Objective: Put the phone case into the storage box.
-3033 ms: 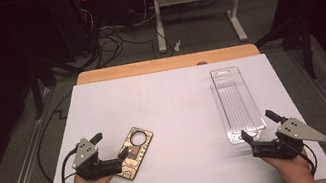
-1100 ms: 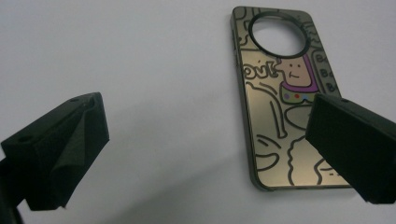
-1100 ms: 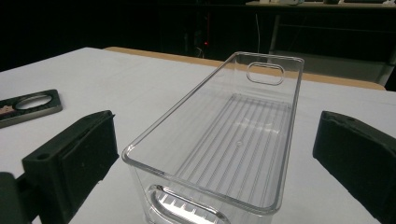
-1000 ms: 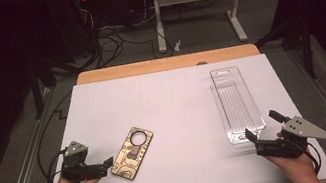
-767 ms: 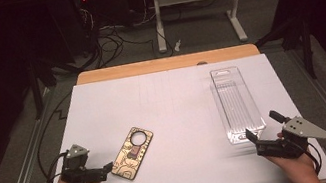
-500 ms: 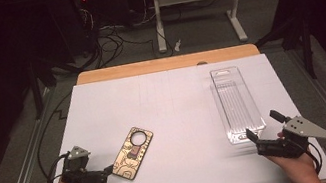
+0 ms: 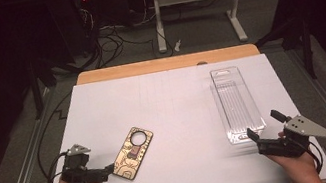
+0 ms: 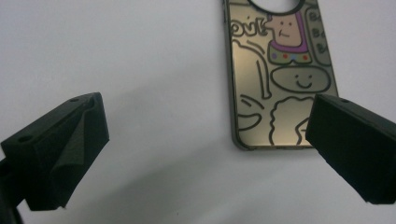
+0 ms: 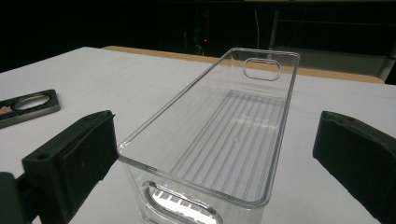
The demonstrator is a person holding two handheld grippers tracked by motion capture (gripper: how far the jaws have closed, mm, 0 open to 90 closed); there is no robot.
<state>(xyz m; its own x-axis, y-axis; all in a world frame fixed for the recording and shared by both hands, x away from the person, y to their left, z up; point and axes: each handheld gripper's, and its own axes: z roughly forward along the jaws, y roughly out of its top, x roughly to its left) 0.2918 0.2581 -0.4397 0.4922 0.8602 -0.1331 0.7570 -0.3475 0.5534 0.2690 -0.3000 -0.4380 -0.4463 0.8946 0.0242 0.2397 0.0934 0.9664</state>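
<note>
While lying flat on the white table (image 7: 172,95) with no edge raised, risking the gold phone case (image 8: 275,79) skidding away from the wide-open, empty left gripper (image 8: 205,154), and the clear bin (image 9: 219,135) tipping between the equally spread, empty right gripper (image 9: 215,163).

Phone case (image 8: 280,79) cut off at the top edge in the left tongs' view, ring hole half lost. Clear bin (image 9: 219,135) cropped at the near bottom edge in the right tongs' view. Drawings on the case too small to read from above.
</note>
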